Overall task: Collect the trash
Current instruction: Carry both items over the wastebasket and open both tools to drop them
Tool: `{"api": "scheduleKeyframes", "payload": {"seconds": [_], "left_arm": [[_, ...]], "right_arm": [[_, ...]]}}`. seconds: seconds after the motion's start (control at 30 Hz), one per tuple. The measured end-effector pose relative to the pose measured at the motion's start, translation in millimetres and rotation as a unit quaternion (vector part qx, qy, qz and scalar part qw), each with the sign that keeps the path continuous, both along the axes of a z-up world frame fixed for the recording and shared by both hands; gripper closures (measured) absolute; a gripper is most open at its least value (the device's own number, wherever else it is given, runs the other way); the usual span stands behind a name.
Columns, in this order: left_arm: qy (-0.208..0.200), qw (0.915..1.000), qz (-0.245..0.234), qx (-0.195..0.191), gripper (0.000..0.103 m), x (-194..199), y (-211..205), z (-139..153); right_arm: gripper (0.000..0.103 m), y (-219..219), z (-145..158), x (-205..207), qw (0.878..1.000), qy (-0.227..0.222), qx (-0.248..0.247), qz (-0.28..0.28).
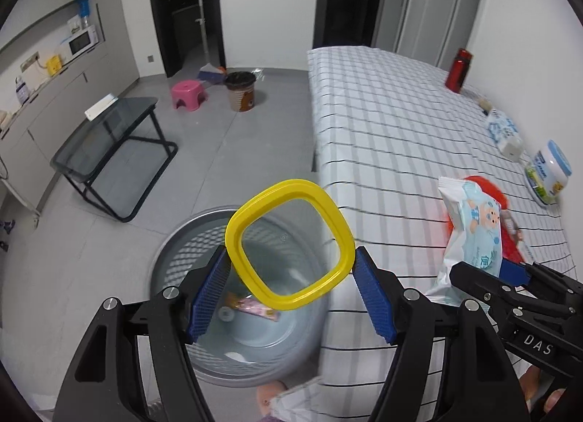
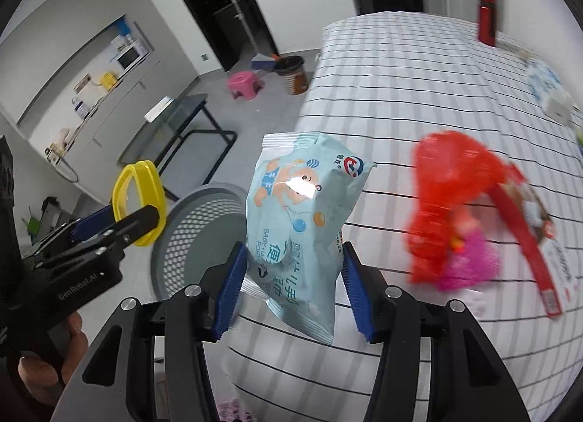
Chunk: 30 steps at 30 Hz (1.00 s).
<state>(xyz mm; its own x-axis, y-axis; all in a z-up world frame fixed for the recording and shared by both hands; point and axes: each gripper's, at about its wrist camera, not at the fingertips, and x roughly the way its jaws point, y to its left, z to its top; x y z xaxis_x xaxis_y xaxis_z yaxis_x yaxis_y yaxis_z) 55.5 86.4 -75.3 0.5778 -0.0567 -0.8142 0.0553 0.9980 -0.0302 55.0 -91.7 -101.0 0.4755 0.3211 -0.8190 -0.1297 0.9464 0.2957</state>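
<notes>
I see a pink stool (image 1: 187,93) on the gray floor (image 1: 255,138). A brown bin (image 1: 240,90) stands just beside it. Near them is a dark glass table (image 1: 105,141) with a white box (image 1: 101,106) on top. A microwave (image 1: 83,41) sits on the counter (image 1: 54,76). A red bottle (image 1: 459,70) stands by the wall.

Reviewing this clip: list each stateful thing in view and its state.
left gripper: shut on yellow ring
yellow ring: held above grey bin
right gripper: shut on wipes pack
wipes pack: lifted off bed
grey bin: open, some trash inside
red net bag: lying on bed
</notes>
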Motion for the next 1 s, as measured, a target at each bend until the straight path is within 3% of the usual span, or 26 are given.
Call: {"api": "scheduleKeyframes", "payload": {"seconds": [0.47, 0.73, 1.0], "left_arm": [[0.054, 0.9985, 0.002, 0.001, 0.036, 18, 97, -53], [0.079, 0.9969, -0.005, -0.002, 0.036, 25, 124, -87], [0.105, 0.9942, -0.024, -0.004, 0.036, 30, 129, -122]], "right_arm": [[0.052, 124, -47, 30, 0.997, 0.05, 0.0, 0.053], [0.052, 158, -88, 37, 0.994, 0.088, -0.011, 0.058], [0.052, 165, -126, 40, 0.991, 0.122, -0.018, 0.051]]}}
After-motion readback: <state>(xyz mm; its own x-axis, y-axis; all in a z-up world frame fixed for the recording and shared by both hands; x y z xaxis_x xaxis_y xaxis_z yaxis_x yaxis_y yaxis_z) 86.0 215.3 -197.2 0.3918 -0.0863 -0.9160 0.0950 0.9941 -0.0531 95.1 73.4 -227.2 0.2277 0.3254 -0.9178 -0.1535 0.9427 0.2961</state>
